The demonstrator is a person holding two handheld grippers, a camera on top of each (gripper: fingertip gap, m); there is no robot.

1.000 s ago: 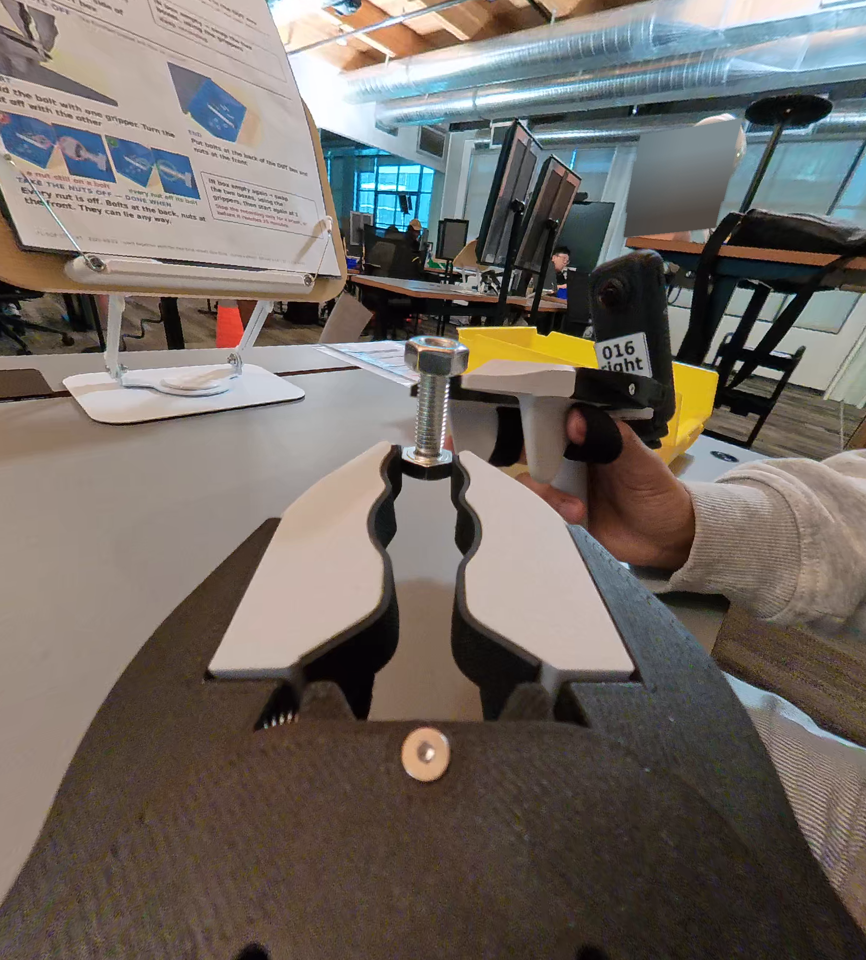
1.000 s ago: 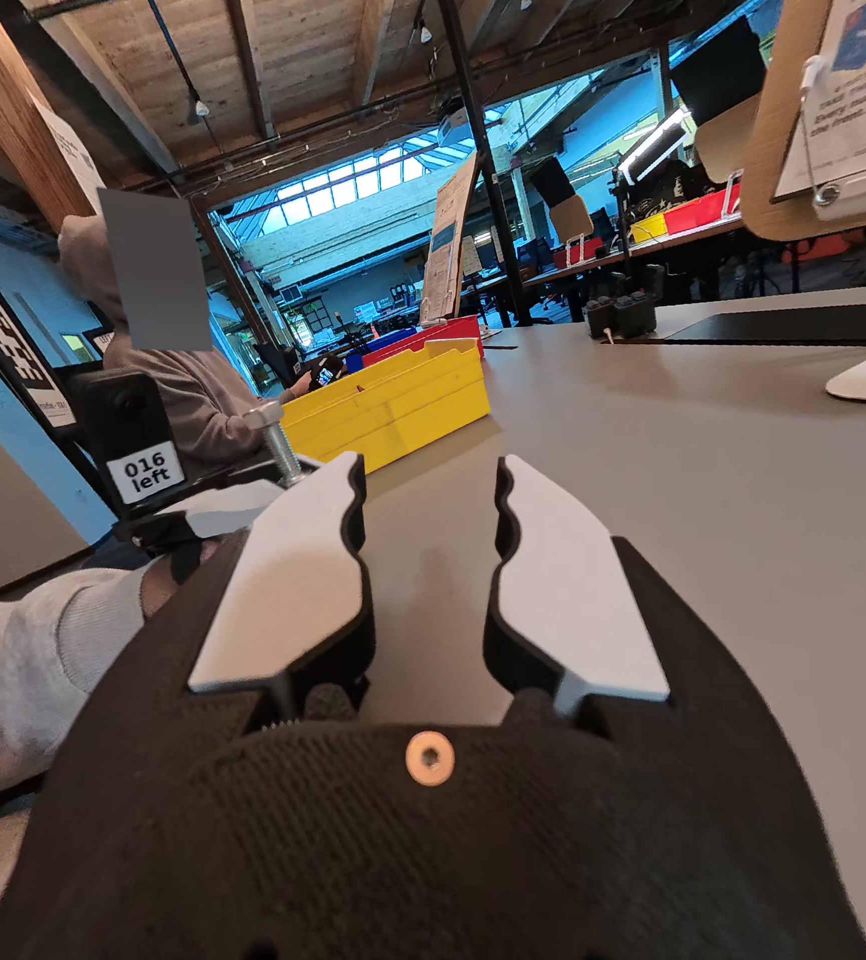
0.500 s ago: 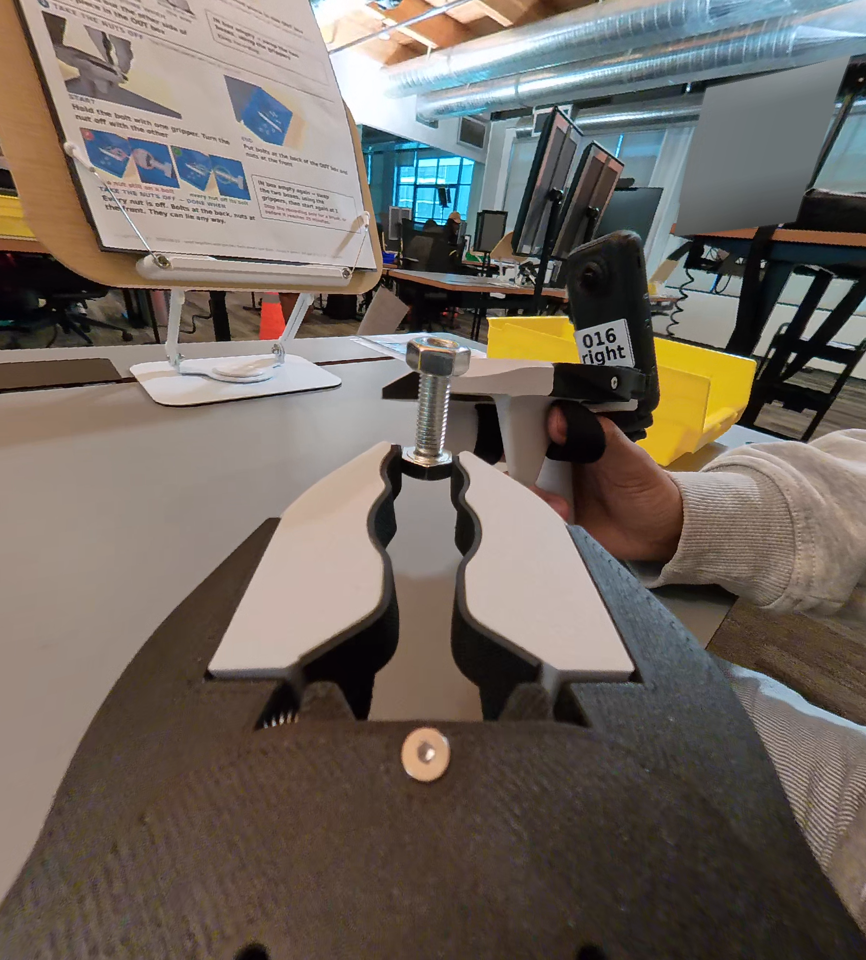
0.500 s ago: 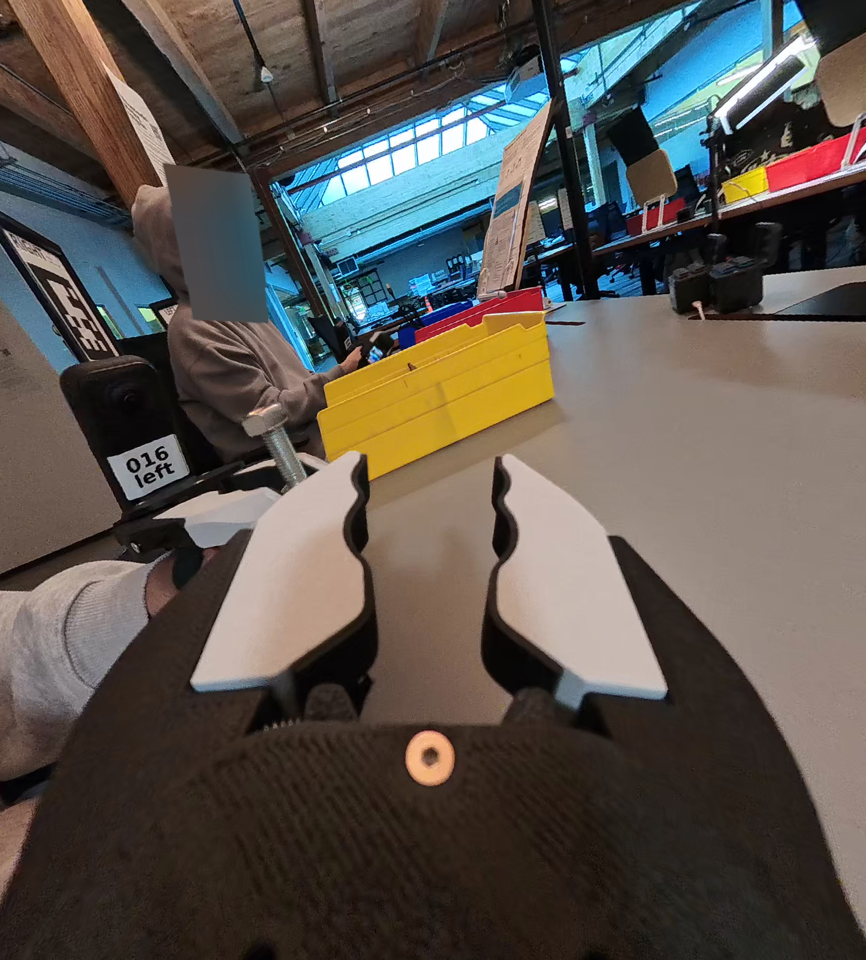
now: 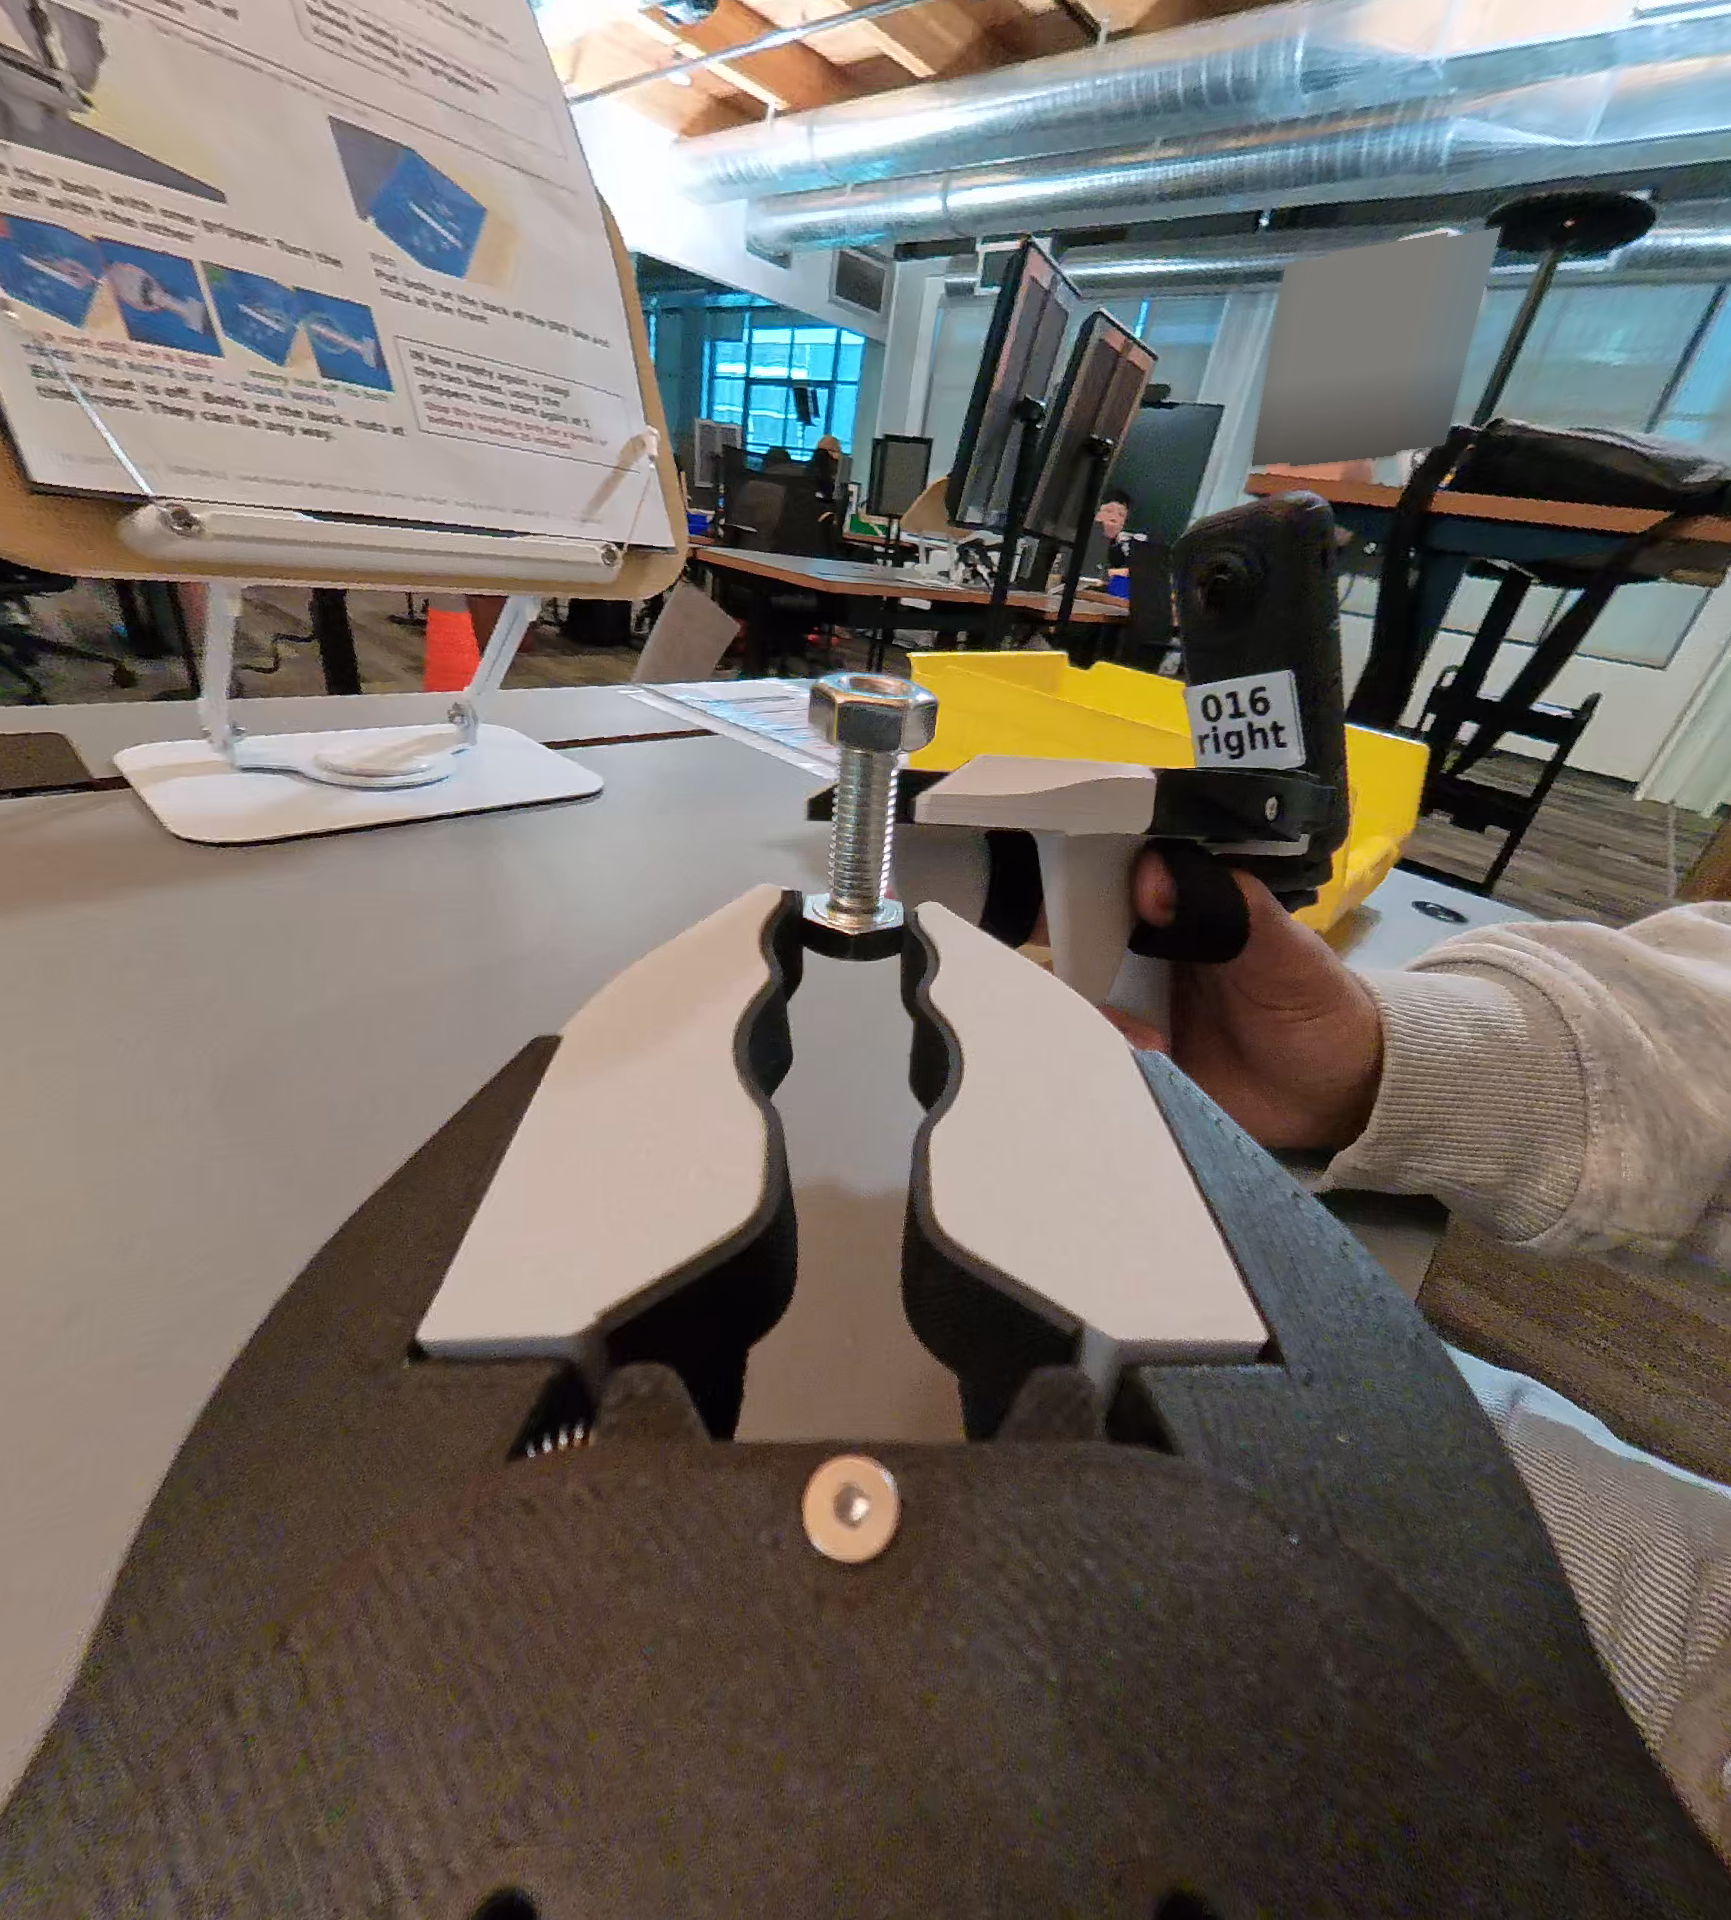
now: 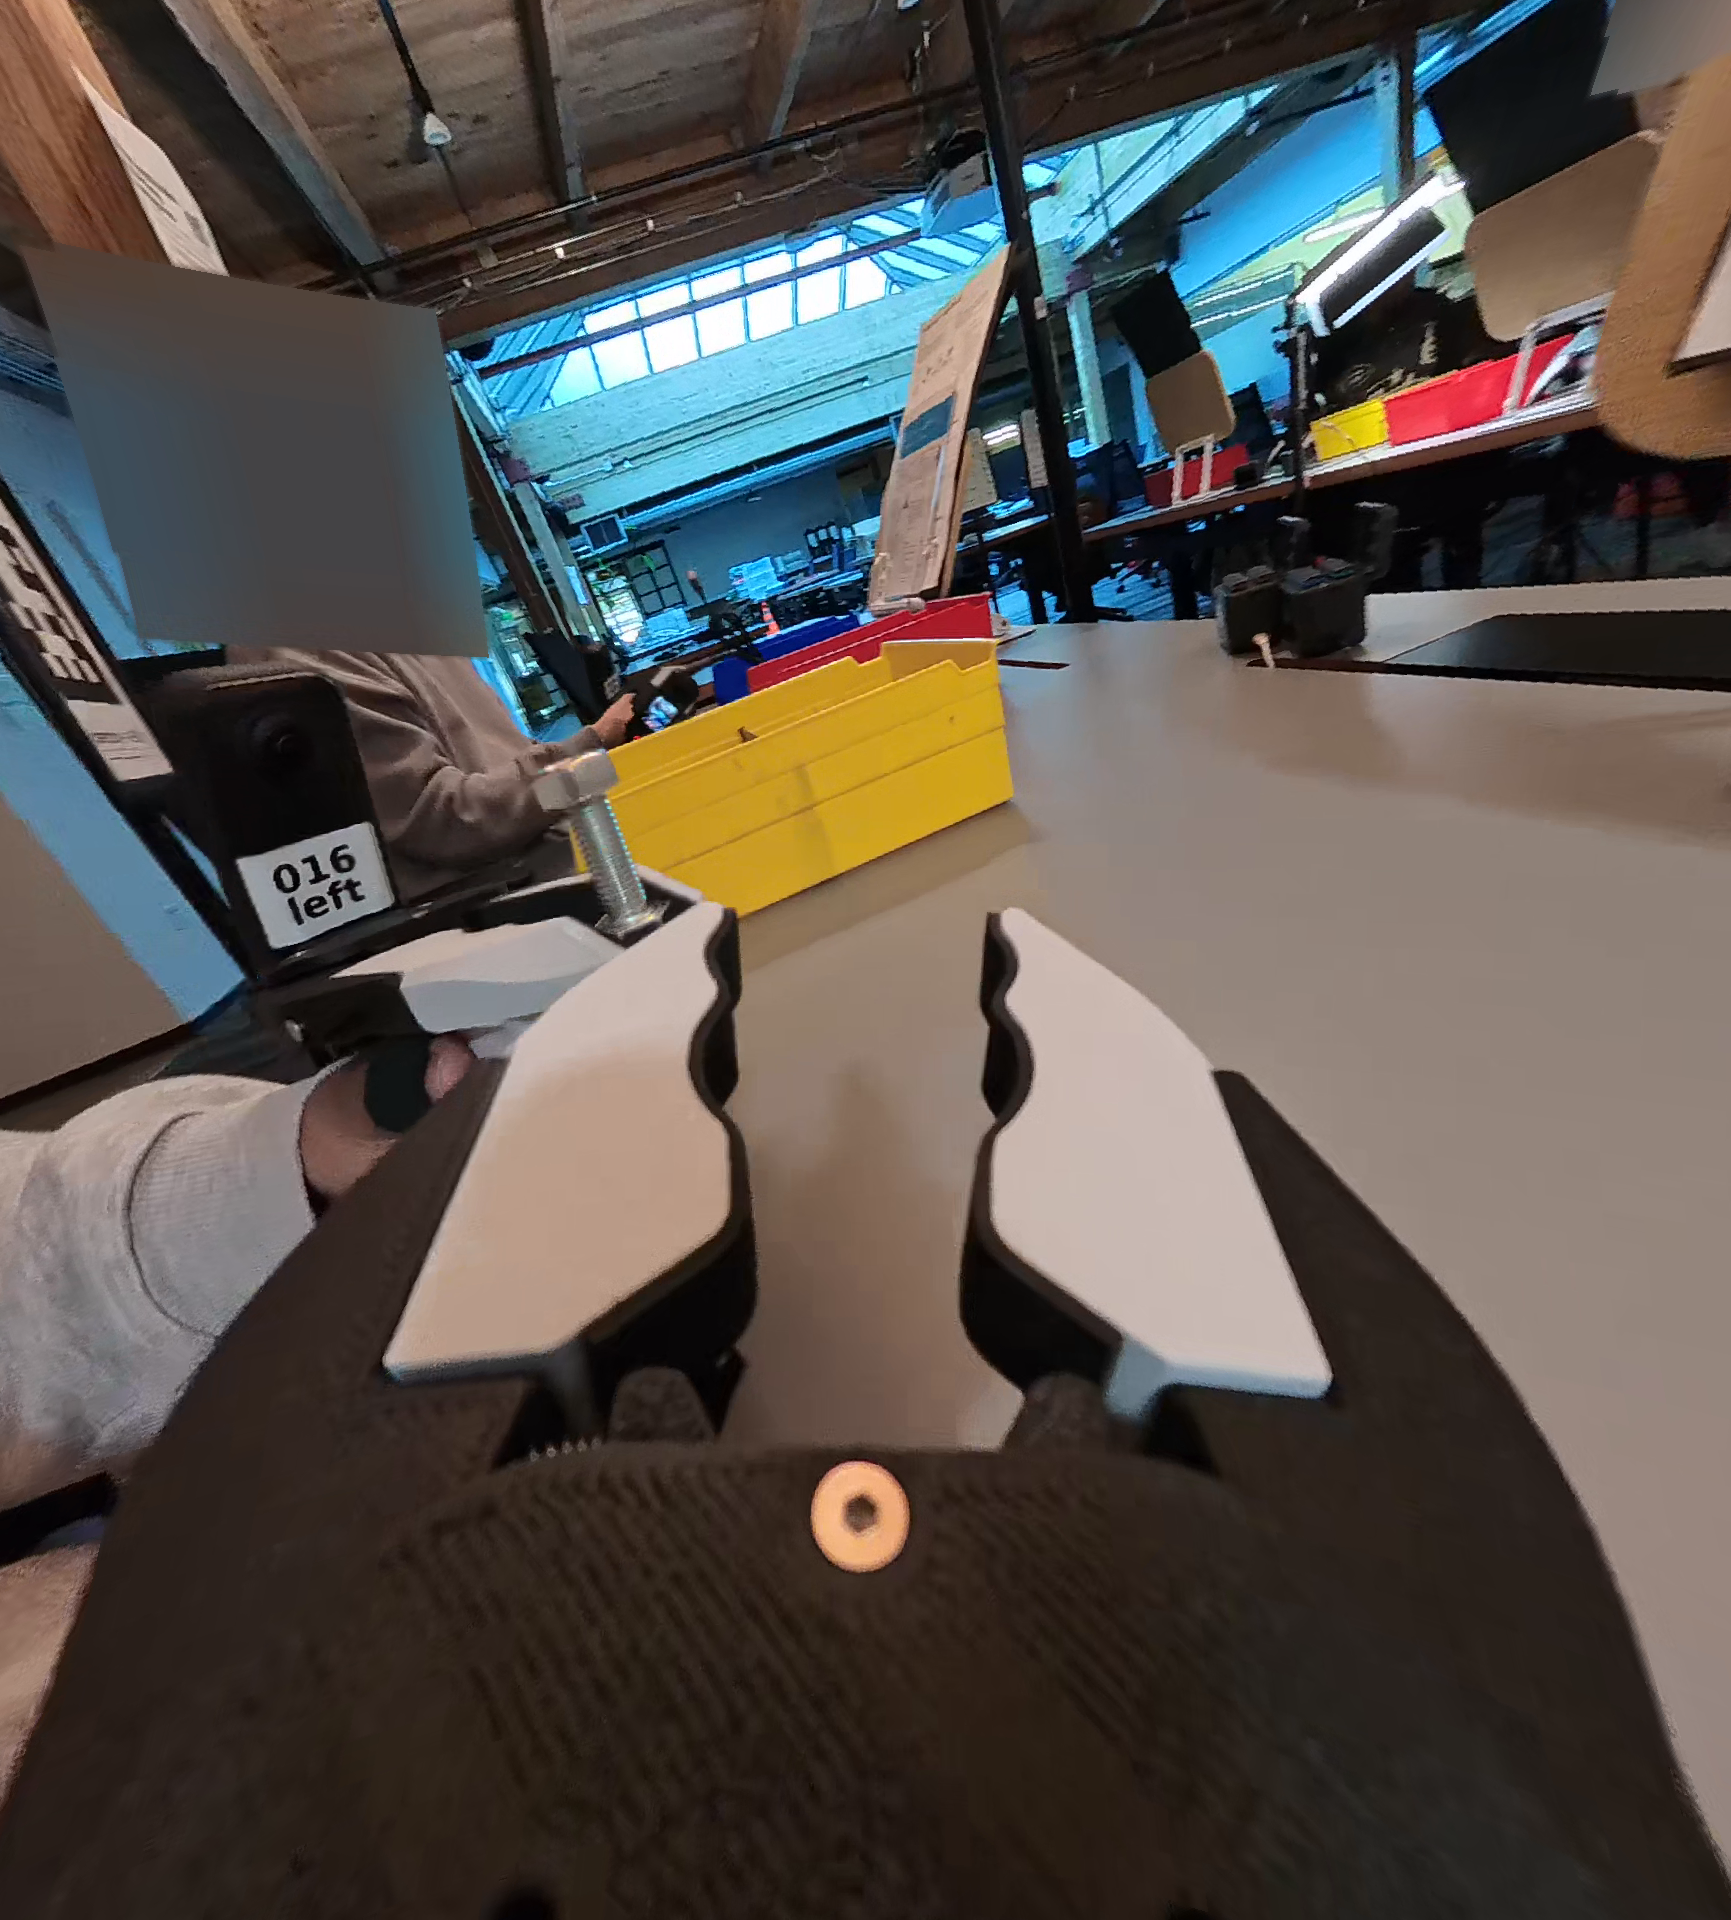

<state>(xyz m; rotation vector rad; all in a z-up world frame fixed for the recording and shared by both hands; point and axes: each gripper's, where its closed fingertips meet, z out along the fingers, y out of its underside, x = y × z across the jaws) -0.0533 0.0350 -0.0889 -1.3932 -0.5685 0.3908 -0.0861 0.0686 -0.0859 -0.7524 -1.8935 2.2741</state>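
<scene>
1. Left gripper [image 5: 853,920], white fingers on black body: clamped at its tips on the head of a silver threaded steel bolt [image 5: 863,821], held upright
2. Silver hexagonal nut [image 5: 872,711]: at the bolt's top end
3. Right gripper [image 6: 856,940]: fingers apart, nothing between them, just beside the bolt, over the grey table [image 6: 1360,935]
4. Yellow plastic bin [image 6: 819,800]: on the table near its edge, behind the bolt
5. White document stand [image 5: 352,774] holding a printed sheet: farther back on the table
</scene>
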